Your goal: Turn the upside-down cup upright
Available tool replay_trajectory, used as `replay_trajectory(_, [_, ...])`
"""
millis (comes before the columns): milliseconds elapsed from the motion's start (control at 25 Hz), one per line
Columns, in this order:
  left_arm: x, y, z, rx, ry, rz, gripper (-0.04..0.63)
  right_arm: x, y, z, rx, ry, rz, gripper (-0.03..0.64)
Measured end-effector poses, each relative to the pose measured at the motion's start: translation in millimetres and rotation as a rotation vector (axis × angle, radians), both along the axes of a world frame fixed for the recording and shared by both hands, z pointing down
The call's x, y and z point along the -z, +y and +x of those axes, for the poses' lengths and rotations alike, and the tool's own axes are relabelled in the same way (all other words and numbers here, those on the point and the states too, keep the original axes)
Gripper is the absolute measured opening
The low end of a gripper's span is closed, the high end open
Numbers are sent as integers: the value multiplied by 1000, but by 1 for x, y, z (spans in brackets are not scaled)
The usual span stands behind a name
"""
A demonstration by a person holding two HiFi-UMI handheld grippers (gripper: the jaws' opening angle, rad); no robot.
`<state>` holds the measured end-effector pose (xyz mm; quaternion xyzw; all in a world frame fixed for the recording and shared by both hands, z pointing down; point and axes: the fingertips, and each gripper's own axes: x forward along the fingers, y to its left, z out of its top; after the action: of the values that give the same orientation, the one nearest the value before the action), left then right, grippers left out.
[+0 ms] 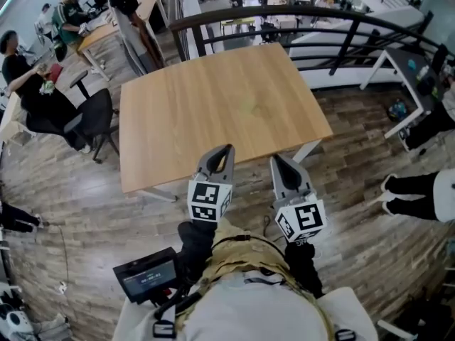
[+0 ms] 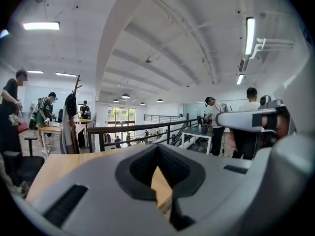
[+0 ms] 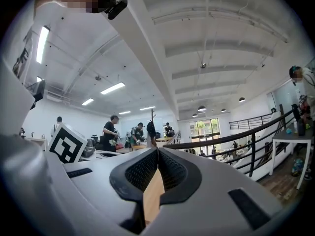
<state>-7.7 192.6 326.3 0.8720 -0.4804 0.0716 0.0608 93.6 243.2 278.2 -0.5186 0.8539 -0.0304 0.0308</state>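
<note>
The left gripper (image 1: 225,151) and right gripper (image 1: 279,160) were both closed with nothing between their jaws, side by side but apart. Their tips reached just over the near edge of the wooden table (image 1: 213,98). The cup appeared in none of the views. A dark railing (image 1: 284,13) curved close behind the table's far edge. A black chair (image 1: 96,119) stood just off its left edge, and plank floor (image 1: 355,162) lay open to its right.
</note>
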Motion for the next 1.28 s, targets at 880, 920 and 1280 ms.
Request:
replay_trajectory(880, [-35, -192, 17, -53, 49, -98, 2, -23, -177, 35, -89, 36, -48, 21])
replay_trajectory(920, [-38, -205, 16, -55, 49, -106, 2, -25, -193, 32, -84, 32, -58, 20])
replay_trajectory(1280, [-78, -285, 5, -105, 118, -273, 2, -59, -296, 18, -110, 63, -180, 20])
